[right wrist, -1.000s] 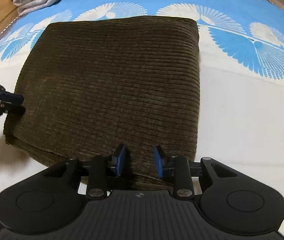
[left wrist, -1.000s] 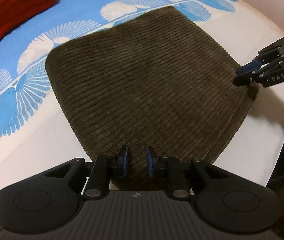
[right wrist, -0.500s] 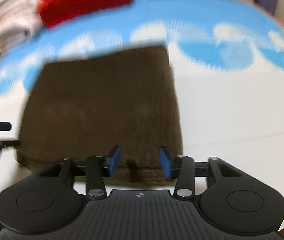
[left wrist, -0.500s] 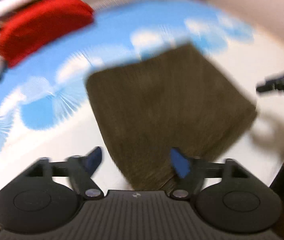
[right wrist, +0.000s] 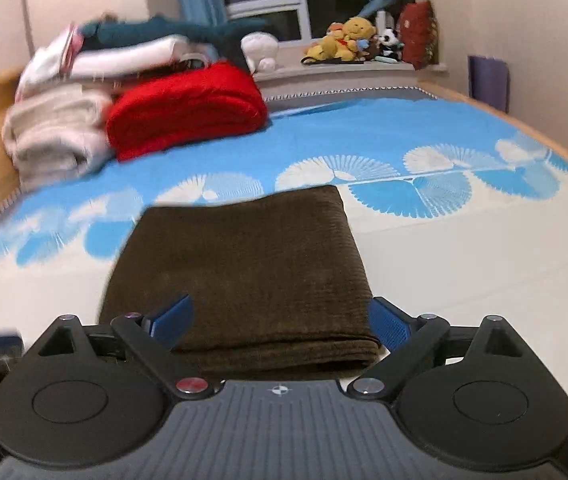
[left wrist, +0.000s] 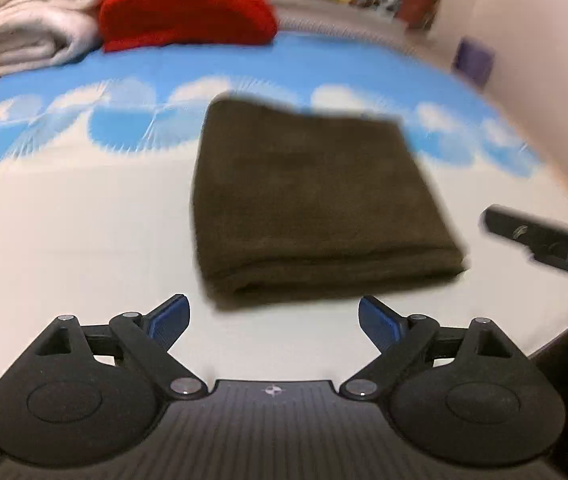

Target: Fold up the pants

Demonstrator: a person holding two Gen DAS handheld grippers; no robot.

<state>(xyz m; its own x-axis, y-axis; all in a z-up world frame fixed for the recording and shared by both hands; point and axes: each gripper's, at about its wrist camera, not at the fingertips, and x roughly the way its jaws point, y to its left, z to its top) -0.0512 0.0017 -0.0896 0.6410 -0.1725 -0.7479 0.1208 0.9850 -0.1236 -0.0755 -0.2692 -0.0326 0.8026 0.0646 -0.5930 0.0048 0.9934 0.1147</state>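
Pants (right wrist: 240,276) — ribbed matt corduroy cloth

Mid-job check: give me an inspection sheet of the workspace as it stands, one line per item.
Surface: bed sheet, white near the tools, blue fan print farther back.
Job's things: brown pants folded into a flat rectangle, lying free.
Clutter: red blanket and white towels stacked at the far left.
Tools: left tool and right tool both opening, nothing between their pads.
Cables: nothing seen.
Surroundings: window sill with plush toys, curtains, pale walls.
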